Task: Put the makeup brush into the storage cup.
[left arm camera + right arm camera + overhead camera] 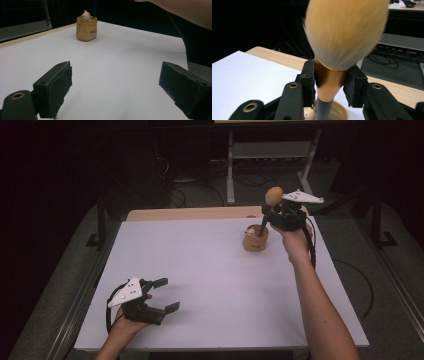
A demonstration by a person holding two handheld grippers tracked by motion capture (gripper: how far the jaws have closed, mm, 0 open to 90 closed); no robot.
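Hand-held gripper on my right [276, 211] is where the work is: its jaws are clamped on the copper-coloured ferrule of a makeup brush [344, 35], just below the fluffy tan bristle head. From the right gripper view I see a pad [310, 75] pressing on each side of that ferrule, with the grey handle running down into the mouth of the small tan holder pot [255, 240] beneath. The high view shows the brush [273, 196] upright, bristles up, above the pot at the far right of the white bench [200, 270].

I judge the step to be the brush going into, or coming out of, that pot; which of the two I cannot tell from this moment alone. The handle tip looks to be at or inside the rim. The next move calls for keeping the handle vertical and centred, since the pot is light-looking and a sideways nudge could tip it. A little white animal figure [86, 15] sits at the pot's [86, 28] rim, so I would steer the handle clear of it.

My left hand-held gripper [160, 296] rests low at the near left of the bench, jaws spread wide with nothing between them, well apart from the pot.
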